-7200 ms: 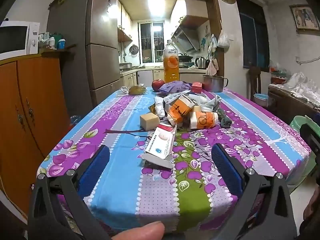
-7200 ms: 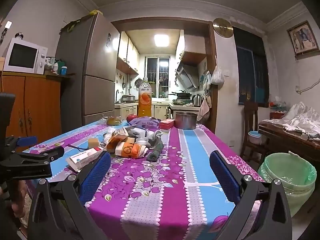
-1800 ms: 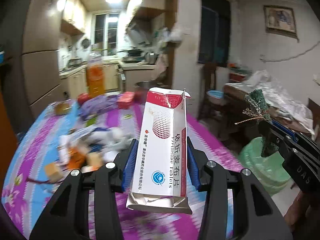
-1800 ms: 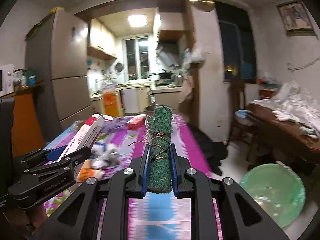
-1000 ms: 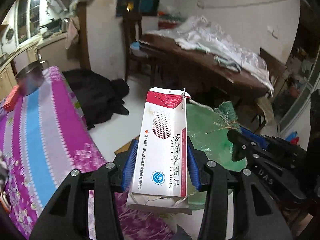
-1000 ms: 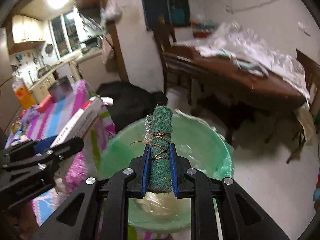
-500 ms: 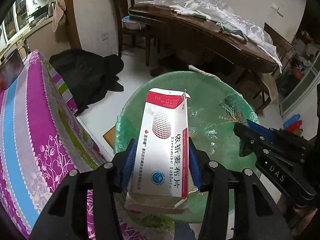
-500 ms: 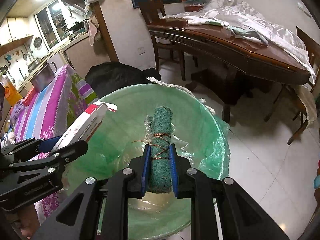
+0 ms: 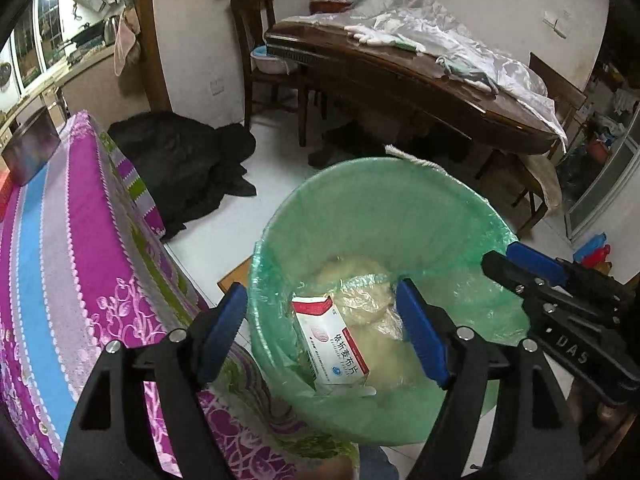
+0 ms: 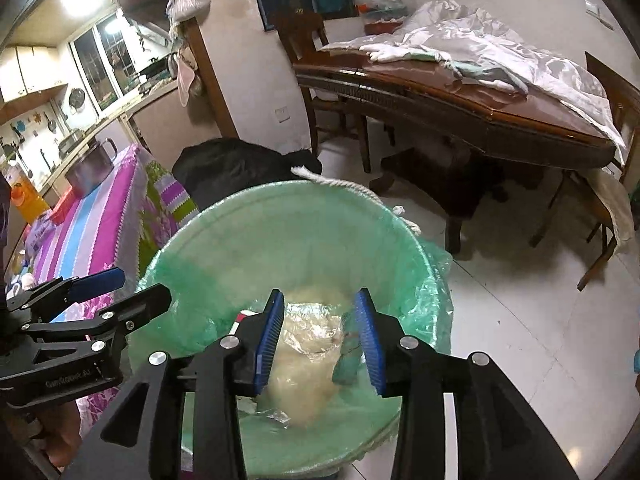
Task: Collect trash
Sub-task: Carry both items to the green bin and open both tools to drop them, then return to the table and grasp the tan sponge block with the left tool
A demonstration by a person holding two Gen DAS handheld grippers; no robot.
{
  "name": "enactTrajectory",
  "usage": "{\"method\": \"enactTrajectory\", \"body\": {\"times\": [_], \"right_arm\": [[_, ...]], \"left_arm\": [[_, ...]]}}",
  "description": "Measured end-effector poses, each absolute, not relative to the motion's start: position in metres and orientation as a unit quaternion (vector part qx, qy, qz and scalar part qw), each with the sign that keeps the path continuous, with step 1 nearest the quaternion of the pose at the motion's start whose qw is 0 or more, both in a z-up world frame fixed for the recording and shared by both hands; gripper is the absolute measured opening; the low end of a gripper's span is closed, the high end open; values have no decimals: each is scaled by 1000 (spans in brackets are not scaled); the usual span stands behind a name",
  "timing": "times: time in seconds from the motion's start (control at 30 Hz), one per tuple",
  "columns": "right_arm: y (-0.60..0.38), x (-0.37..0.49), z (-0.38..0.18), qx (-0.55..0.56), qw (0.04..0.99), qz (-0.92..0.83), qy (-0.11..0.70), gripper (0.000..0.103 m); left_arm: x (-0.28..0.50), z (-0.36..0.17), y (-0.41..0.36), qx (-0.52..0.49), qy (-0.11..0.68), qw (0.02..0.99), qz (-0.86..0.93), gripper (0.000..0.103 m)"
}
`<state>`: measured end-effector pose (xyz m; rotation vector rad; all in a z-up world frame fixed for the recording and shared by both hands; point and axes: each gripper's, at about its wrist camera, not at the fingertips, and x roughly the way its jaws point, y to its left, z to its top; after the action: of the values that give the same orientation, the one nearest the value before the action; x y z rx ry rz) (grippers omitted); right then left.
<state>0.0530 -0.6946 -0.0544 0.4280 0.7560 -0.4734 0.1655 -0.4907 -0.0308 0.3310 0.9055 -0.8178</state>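
Two grippers hang spread and empty over the green-lined trash bin (image 9: 460, 216): the left gripper (image 9: 324, 336) and the right gripper (image 10: 318, 344). A white-and-red tablet box (image 9: 332, 338) lies tilted inside on crumpled clear plastic (image 10: 312, 332). A blurred green scrap (image 10: 347, 360) beside the right finger is hard to identify.

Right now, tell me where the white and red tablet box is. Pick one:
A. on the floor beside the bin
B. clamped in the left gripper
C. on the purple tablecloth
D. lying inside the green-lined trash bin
D. The tablet box lies inside the trash bin on the crumpled plastic, and the left gripper above it is open and holds nothing.
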Motion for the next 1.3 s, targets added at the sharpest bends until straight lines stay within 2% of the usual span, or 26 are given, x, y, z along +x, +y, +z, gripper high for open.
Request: {"method": "enactTrajectory", "body": {"times": [0.07,0.2,0.4,0.8,1.0,1.17,1.3], "right_arm": [[-687,45,-44,204,890,-223,341,44],[-652,28,-11,181,920,-206,280,66],[-569,34,17,133,956,-124,231,78],[-400,101,14,72,956,97,267,81],[-323,124,0,37,933,189,304,84],[-271,151,-14,5,909,260,326,84],[-230,185,-18,-67,882,322,336,84]], "left_arm": [[162,-24,-483,156,407,814,-385,78],[149,-5,-453,165,360,828,-397,83],[156,5,-364,129,368,840,-378,84],[192,22,-100,46,360,917,-167,84],[213,15,22,59,372,922,-88,87],[232,-1,63,83,391,911,-98,89],[239,-16,67,103,408,896,-141,89]]}}
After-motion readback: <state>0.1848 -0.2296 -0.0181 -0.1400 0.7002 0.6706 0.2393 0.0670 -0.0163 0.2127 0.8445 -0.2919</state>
